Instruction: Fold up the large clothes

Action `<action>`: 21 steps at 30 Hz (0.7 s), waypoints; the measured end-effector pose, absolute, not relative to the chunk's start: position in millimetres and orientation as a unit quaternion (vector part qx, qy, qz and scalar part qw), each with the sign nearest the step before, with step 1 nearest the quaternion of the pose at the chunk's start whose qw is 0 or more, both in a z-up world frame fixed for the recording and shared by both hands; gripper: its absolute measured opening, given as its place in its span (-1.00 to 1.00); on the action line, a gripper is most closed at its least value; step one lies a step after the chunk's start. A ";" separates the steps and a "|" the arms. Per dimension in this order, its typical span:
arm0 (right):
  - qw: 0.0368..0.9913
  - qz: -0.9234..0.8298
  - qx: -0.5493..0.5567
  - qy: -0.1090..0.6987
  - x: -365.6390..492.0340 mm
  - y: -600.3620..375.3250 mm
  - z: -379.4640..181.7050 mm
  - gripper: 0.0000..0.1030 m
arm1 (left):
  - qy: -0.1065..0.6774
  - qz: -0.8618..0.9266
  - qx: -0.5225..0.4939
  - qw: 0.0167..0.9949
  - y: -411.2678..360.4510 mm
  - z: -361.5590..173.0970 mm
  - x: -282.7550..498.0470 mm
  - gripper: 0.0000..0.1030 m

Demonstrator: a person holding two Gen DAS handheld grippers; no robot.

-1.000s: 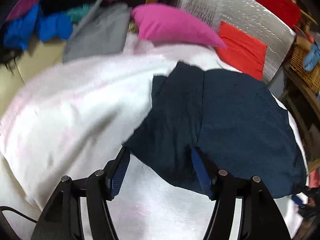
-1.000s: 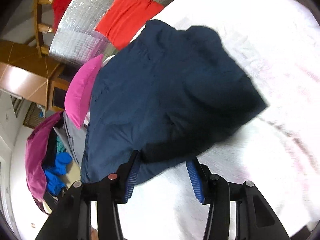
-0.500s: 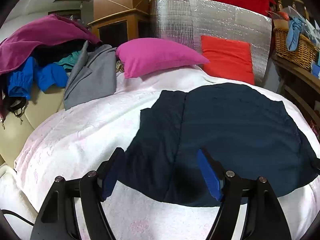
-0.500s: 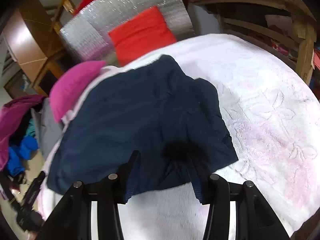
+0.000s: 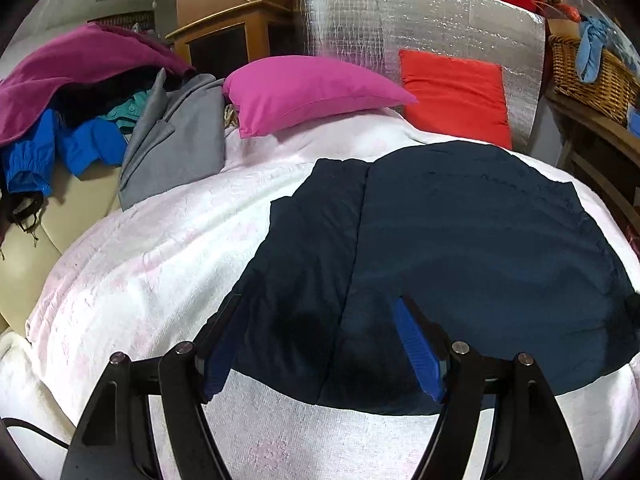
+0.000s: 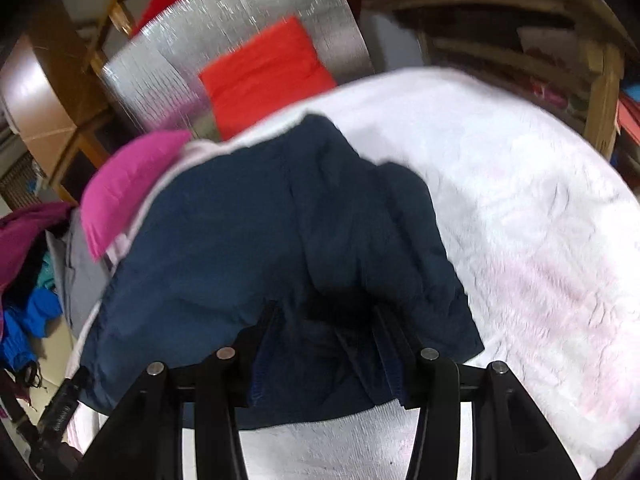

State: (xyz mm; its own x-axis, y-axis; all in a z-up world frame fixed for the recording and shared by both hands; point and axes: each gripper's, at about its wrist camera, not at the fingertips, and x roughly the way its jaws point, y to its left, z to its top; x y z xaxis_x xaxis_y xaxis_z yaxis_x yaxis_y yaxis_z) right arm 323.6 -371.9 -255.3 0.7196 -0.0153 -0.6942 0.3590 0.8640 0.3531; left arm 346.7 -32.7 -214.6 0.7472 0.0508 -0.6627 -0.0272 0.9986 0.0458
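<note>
Navy garment (image 5: 460, 240) flat, near edge between left tool (image 5: 320, 344) fingers.

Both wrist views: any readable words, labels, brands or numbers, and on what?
None can be read in either view.
Navy garment: no visible label or print.
Black strap at the lower left of the right wrist view: faint marks, too blurred to read.
Items in the wicker basket: too small to read.
</note>
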 end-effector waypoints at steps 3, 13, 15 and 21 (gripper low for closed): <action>0.884 -0.094 0.237 0.392 332.8 -367.8 -267.1 0.00 | 0.377 0.014 0.026 0.926 -36.5 -224.9 353.2 0.48; 0.888 -0.097 0.222 0.390 321.4 -364.5 -270.4 0.00 | 0.403 0.015 0.039 0.914 -36.7 -238.5 358.6 0.64; 0.902 -0.091 0.212 0.365 315.4 -360.6 -262.6 0.00 | 0.388 0.017 0.043 0.921 -34.7 -230.3 354.8 0.64; 0.914 -0.104 0.210 0.331 307.7 -365.0 -253.7 0.10 | 0.362 0.056 0.029 0.930 -11.3 -218.2 358.9 0.64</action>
